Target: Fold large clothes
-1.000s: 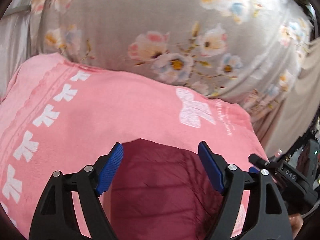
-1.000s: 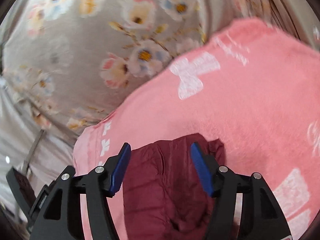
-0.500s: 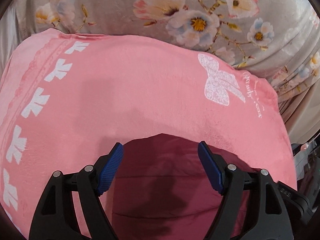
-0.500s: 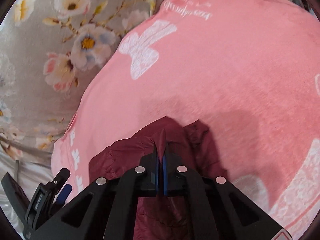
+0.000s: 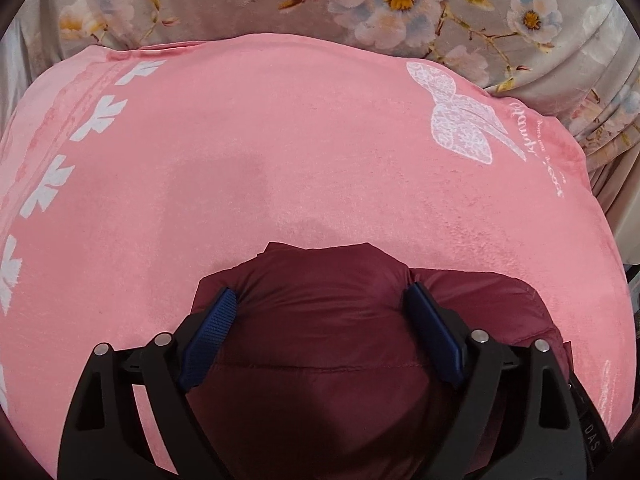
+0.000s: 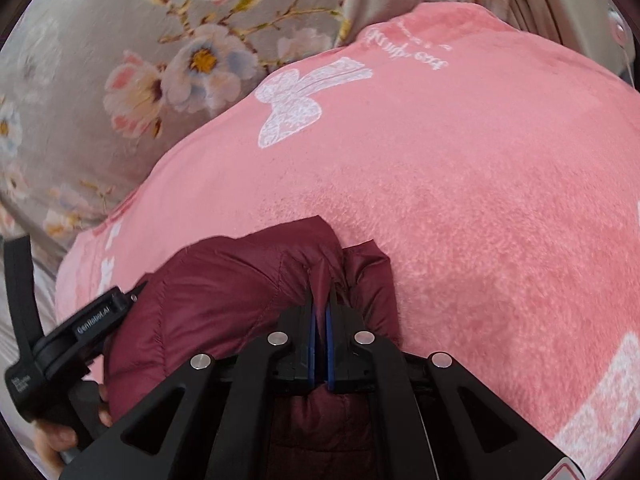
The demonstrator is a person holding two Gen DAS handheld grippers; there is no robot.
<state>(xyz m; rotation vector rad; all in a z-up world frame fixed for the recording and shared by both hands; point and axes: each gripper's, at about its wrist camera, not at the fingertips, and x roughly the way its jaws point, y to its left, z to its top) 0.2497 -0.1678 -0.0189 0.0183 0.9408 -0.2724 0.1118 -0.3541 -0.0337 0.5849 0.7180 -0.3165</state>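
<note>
Jacket [image 5: 340, 320] lay bottom centre on pink blanket [image 5: 280, 140]; left gripper [image 5: 320, 312] spread wide, fingers pressing into its padding; right gripper [image 6: 320, 300] pinched a jacket fold

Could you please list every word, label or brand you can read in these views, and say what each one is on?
"GenRobot.AI": on the left claw's black body, seen from the right wrist.
"DAS": on black hardware at the lower right of the left wrist view.
White script beside the bow print on the pink blanket: cursive, too blurred to read.
Small label on the left claw's handle: too small.
</note>
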